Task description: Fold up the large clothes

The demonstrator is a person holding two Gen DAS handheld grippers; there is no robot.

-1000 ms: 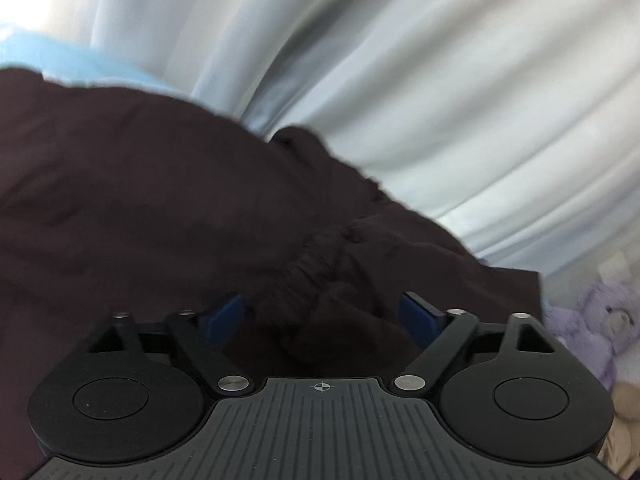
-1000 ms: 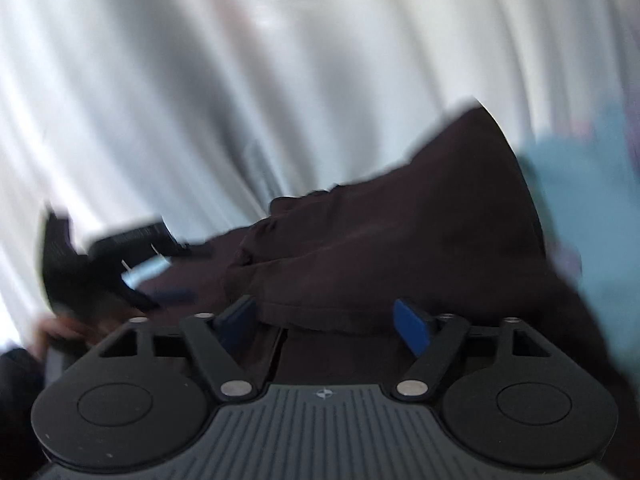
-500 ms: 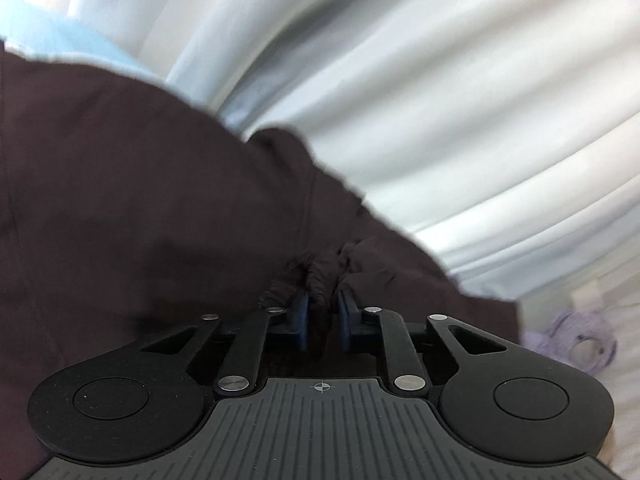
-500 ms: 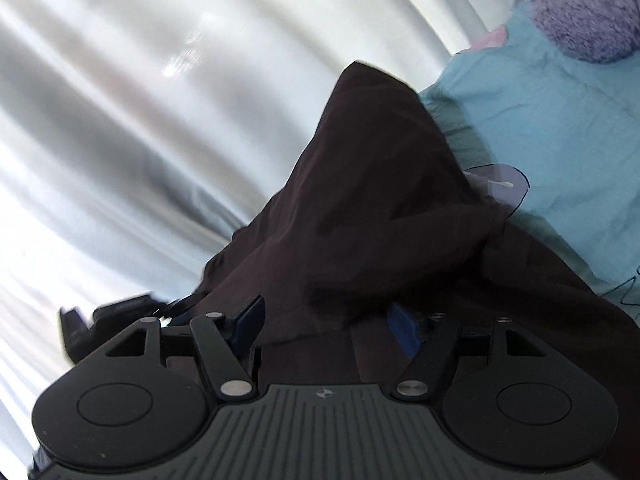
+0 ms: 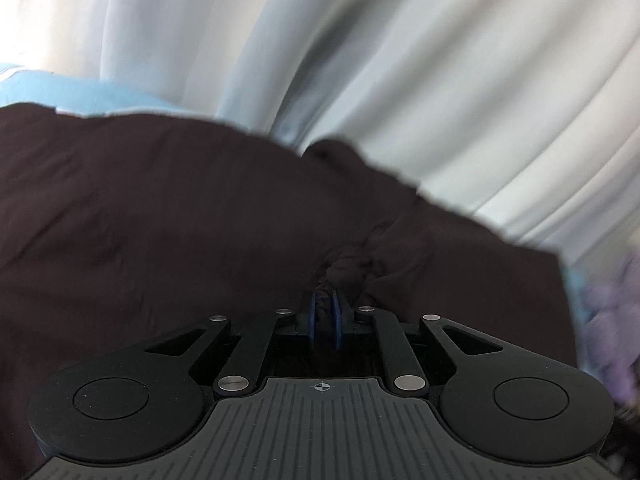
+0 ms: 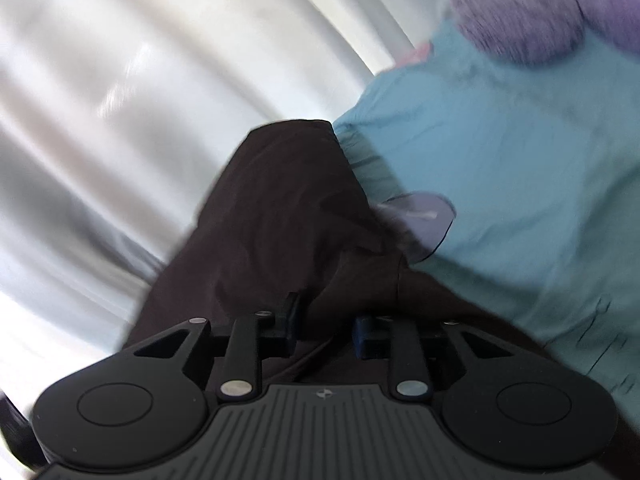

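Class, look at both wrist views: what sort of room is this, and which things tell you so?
Probably a bedroom: pale curtains hang behind, a blue bedsheet lies under the dark garment, and a purple plush toy sits nearby.

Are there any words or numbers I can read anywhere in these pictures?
None: no words, numbers or brand names show in either view.
The left gripper and right gripper each bear only a small crosshair mark, no letters.
The print on the blue sheet is a blurred shape with no readable text.
The dark garment is plain.
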